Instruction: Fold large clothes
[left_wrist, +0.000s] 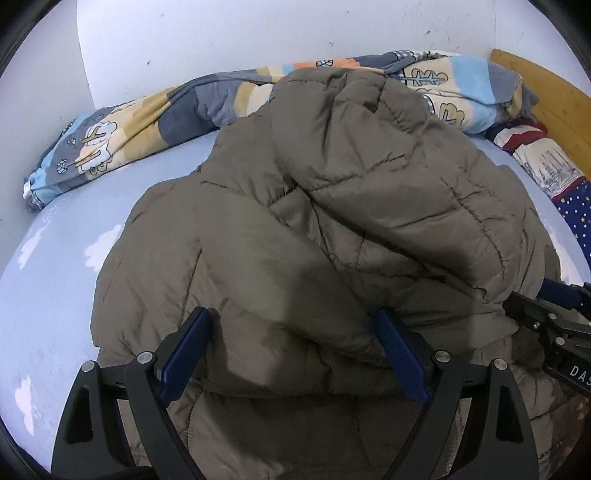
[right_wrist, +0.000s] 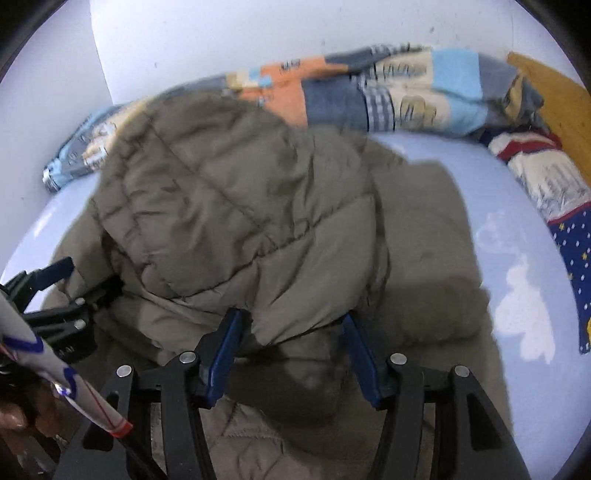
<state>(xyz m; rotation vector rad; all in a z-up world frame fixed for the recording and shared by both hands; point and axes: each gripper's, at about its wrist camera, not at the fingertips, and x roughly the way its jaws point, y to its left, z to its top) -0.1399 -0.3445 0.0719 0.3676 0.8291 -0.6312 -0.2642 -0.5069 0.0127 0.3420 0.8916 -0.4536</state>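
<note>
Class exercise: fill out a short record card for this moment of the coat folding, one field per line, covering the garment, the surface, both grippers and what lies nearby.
garment: olive puffer jacket, heaped, partly folded over itself
surface: pale blue bedsheet with white cloud prints
left gripper: open, fingers astride a jacket fold
right gripper: open, fingers astride the jacket edge
nearby: patchwork quilt bunched along the wall; star-print pillow; wooden headboard

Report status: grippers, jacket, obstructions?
Left gripper and right gripper both open over jacket. Jacket bunched on bed. Quilt behind, clear of it.
</note>
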